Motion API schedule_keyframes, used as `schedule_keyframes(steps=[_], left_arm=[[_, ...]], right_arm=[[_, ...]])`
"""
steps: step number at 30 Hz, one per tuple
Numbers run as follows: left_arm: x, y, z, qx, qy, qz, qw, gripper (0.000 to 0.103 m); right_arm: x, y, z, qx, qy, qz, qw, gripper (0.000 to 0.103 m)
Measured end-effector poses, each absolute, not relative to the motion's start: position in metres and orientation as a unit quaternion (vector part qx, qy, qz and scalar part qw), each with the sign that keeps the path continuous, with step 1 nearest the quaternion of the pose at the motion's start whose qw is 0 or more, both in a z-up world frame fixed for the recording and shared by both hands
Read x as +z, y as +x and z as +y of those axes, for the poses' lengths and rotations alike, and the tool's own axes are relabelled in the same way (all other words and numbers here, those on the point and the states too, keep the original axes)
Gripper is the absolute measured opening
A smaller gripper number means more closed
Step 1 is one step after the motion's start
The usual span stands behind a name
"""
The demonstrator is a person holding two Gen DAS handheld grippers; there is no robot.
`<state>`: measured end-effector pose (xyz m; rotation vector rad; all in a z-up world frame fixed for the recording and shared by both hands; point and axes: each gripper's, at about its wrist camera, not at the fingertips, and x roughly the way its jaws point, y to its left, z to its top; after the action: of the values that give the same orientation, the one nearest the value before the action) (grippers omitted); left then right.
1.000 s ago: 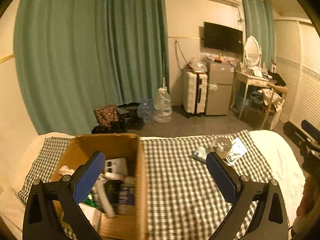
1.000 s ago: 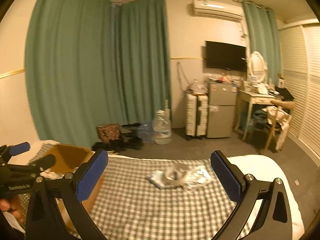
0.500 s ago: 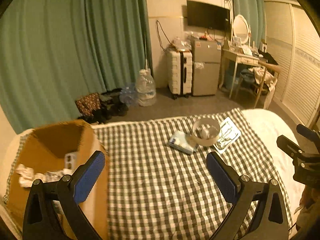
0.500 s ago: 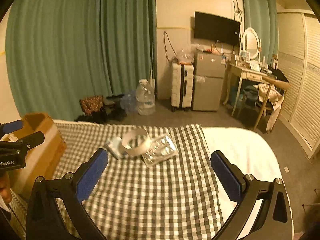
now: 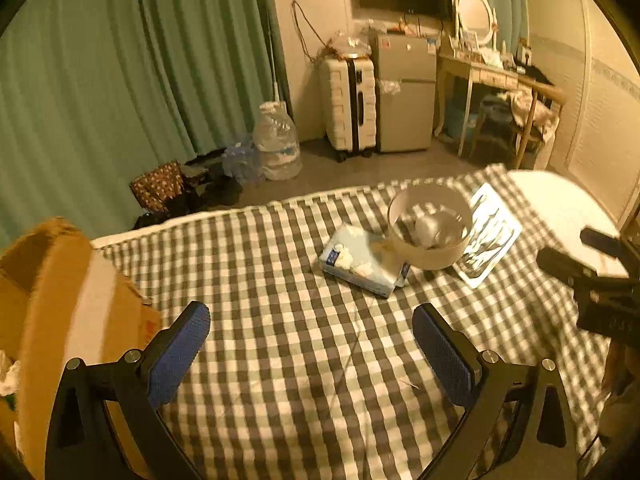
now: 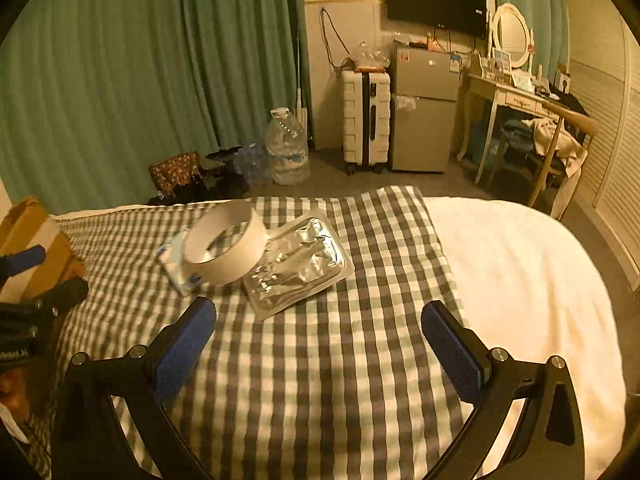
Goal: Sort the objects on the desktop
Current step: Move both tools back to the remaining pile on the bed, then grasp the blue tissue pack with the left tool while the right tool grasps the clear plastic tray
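Tongs, both left [image 5: 311, 340] and right [image 6: 319, 336], we hold spread wide and empty above the checkered cloth [image 6: 320, 360], near the tape roll [image 6: 224, 248].

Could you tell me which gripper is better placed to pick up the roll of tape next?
The right gripper, probably: it is open and the tape roll lies just ahead of its left finger. The left gripper is open too, but farther back, beside the cardboard box.

Dim amber light; fisheye-bent edges — slight blur
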<state>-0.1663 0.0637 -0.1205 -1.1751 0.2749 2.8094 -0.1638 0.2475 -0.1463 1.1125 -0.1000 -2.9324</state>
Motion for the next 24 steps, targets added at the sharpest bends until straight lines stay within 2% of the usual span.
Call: schedule_keyframes(steps=[6,14,24], left_arm=[[-0.15,-0.191,0.073,0.908,-0.402,0.103,0.05,0.103],[-0.172,-0.213,0.093,0.902,-0.406,0.13,0.07,0.103],[-0.188,-0.254,0.102,0.902,-0.406,0.11,0.096,0.103]], right_arm=[[-0.174,-0.196,0.253,-0.93,0.365,-0.04,-0.006,0.103],[-0.185,-0.218,0.261,-0.933,0.357,-0.034,-0.002,0.103],[-0.191,-0.253,0.266,-0.926,0.367,-0.068,0.051,0.103]])
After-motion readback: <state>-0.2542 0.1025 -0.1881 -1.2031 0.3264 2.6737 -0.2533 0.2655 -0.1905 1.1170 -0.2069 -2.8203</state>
